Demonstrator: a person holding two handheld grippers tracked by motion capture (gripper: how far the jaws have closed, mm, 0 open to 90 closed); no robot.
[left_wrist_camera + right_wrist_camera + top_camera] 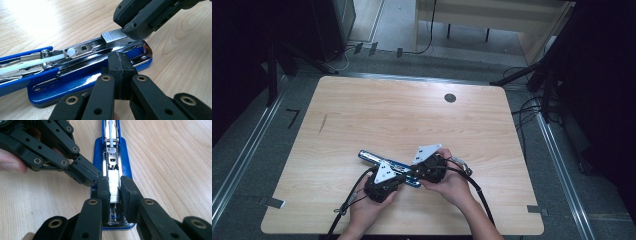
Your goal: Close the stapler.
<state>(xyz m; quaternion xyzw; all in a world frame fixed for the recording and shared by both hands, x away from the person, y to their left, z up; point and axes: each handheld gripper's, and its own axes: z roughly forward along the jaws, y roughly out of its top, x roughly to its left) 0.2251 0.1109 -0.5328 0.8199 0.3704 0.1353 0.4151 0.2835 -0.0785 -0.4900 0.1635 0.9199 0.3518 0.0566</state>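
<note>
A blue stapler (374, 158) lies swung open on the wooden table (412, 115), its metal channel facing up. In the right gripper view, my right gripper (115, 191) is shut on a silver strip of staples (114, 185) that sits in the channel at the stapler's (126, 165) near end. The left gripper view shows the same strip (113, 37) under the right gripper's fingers (140, 22). My left gripper (122, 66) has its pads shut together with nothing between them. Its tips rest against the side of the stapler (75, 81) beside the strip. Both grippers (409, 176) meet over the stapler's right end.
A dark round grommet hole (450, 98) sits near the table's far edge. Cables trail from both grippers toward the near edge. Beyond the table lie floor rails, dark stands and loose cables (524, 112).
</note>
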